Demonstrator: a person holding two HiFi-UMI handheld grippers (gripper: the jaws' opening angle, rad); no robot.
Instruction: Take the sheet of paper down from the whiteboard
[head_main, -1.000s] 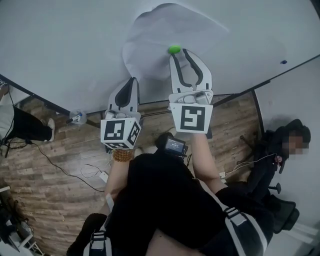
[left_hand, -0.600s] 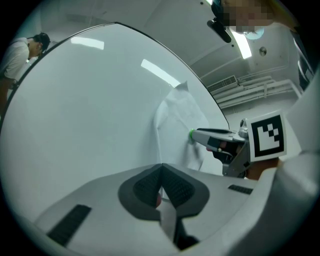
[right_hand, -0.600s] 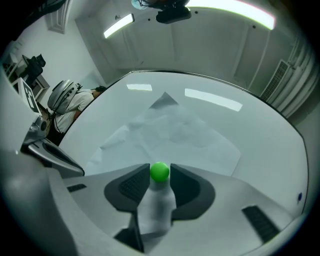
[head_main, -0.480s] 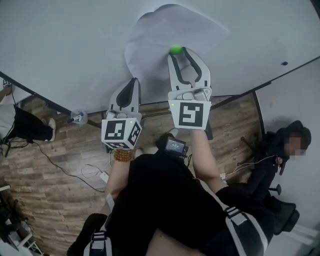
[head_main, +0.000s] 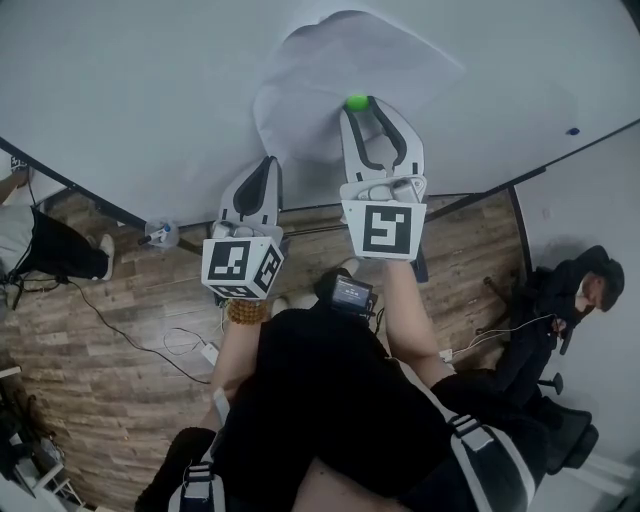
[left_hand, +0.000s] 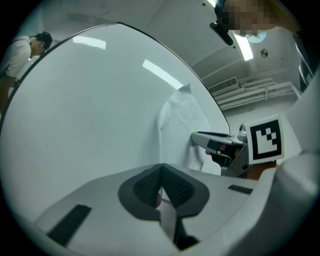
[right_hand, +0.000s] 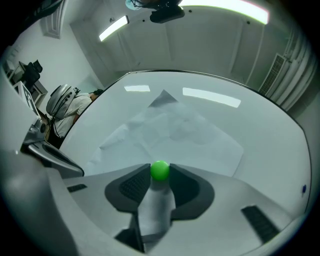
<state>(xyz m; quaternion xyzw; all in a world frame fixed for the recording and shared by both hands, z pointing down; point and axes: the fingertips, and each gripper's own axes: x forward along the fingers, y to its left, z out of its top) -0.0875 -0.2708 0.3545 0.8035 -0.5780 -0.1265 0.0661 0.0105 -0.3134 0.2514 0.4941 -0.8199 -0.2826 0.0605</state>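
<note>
**Right tongs on the magnet, sheet not yet freed**

The sheet of paper (head_main: 352, 58) lies creased against the whiteboard (head_main: 140, 95), pinned by a small green ball magnet (head_main: 355, 102). That magnet sits directly between the tips of the right tongs (head_main: 362, 107), and the right gripper view shows both pads closed against the ball's sides (right_hand: 160, 170). Most of the sheet spreads beyond those tips, with its wider span running across them to either side.

The left tongs (head_main: 265, 168) are beside and short of the right pair, nearer the person, tips aimed at the board just off the sheet's near-left edge. Their pads meet (left_hand: 161, 169) with no paper between them.

So the right hand is the one placed to act. As I judge it, the magnet wants pulling straight back off the board. The left tongs are close enough to catch the sheet's near edge, which could otherwise slide down once released.

Below the board's dark lower frame is a wooden floor (head_main: 120, 330) with loose cables. A person in black (head_main: 560, 310) sits off to the right of the right tongs.
</note>
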